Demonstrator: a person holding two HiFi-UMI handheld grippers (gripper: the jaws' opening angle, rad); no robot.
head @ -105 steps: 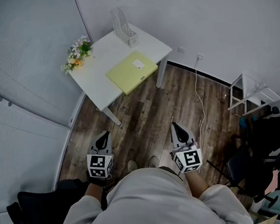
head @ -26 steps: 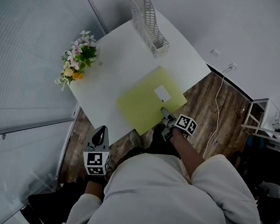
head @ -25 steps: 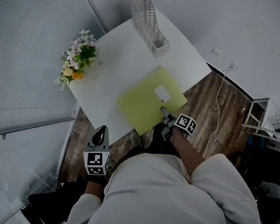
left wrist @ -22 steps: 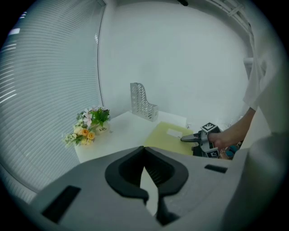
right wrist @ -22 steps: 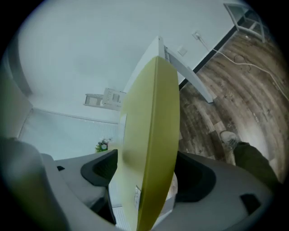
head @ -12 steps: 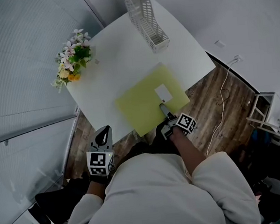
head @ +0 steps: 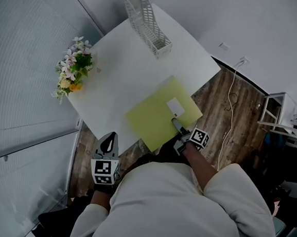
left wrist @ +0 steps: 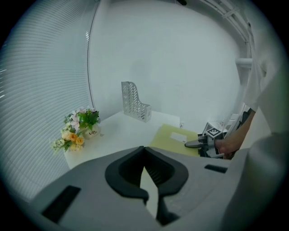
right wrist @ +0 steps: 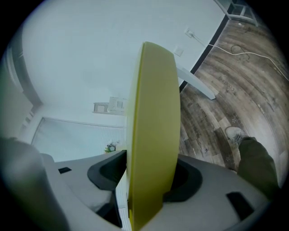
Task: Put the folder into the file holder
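A yellow-green folder (head: 156, 117) with a white label (head: 175, 107) lies flat on the white table (head: 123, 71), its near corner past the table's edge. My right gripper (head: 175, 122) has that near edge between its jaws, which are closing; in the right gripper view the folder (right wrist: 153, 126) fills the gap and both pads touch it. The white mesh file holder (head: 145, 20) stands upright at the table's far side, apart from the folder. My left gripper (head: 108, 140) hangs shut and holds nothing, low off the table's near left corner.
A small pot of flowers (head: 72, 70) stands at the table's left corner. A cable (head: 229, 98) runs over the wooden floor on the right, near a white rack (head: 277, 112). Slatted blinds line the left wall. My shoe (right wrist: 235, 134) shows below the table.
My right gripper's jaws have come in on the folder's near edge. The folder has slid a little toward me over the table's edge. My left gripper has stayed where it was.
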